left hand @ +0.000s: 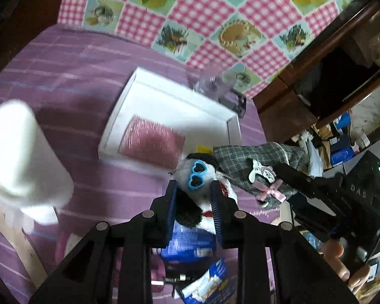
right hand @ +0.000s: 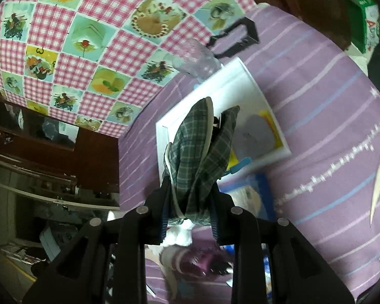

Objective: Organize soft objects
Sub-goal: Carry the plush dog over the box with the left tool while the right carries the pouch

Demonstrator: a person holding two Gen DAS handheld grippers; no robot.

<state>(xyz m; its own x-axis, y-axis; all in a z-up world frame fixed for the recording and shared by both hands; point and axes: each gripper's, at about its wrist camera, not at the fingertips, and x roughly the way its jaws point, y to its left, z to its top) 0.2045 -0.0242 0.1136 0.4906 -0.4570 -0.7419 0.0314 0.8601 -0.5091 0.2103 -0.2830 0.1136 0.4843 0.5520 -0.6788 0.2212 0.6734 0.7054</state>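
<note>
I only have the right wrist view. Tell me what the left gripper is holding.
Observer: The left gripper has its jaws shut on a white plush toy wearing blue heart sunglasses.
Operator: Report what lies in the white tray behind my plaid cloth.
Observer: A pink textured pad lies flat in it, at the end nearer the left gripper.
Operator: Name anything off to the side.
Observer: A white roll sits left of the tray in the left wrist view, by the purple striped cover.
</note>
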